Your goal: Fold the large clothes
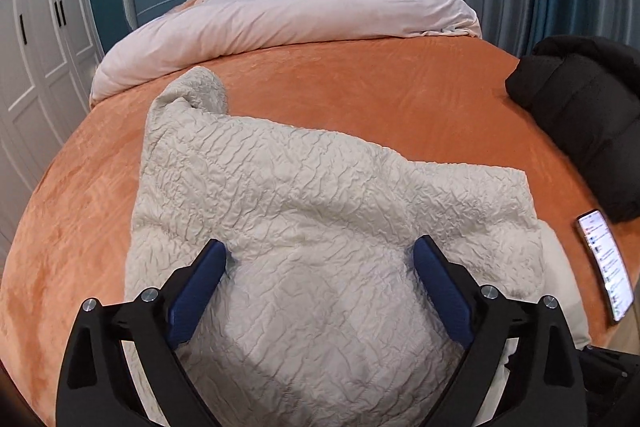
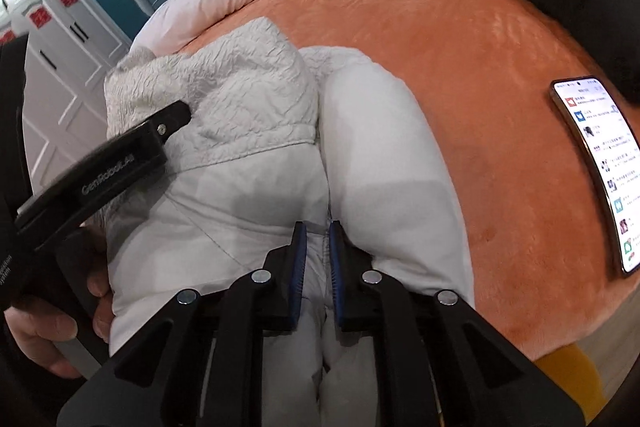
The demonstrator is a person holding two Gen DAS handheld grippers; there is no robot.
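Cream quilted jacket (image 1: 304,211) spread on an orange bedspread (image 1: 360,87), pale lining (image 2: 372,155) turned up along its near edge. Left gripper (image 1: 320,259) spread wide above the crinkled fabric, pinching nothing. Right gripper (image 2: 318,239) pressed nearly together on a lining fold. Lit smartphone (image 2: 596,167) lying just beside, dark coat (image 1: 580,115) beyond.

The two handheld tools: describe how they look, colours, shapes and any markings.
Both are black plastic frames with angular, branching arms and round silver bolt heads at the joints. The left tool has two fingers faced with ribbed blue pads. The right tool is built the same. In the right wrist view, the left tool's black body carries pale lettering, "GenRobot.AI".
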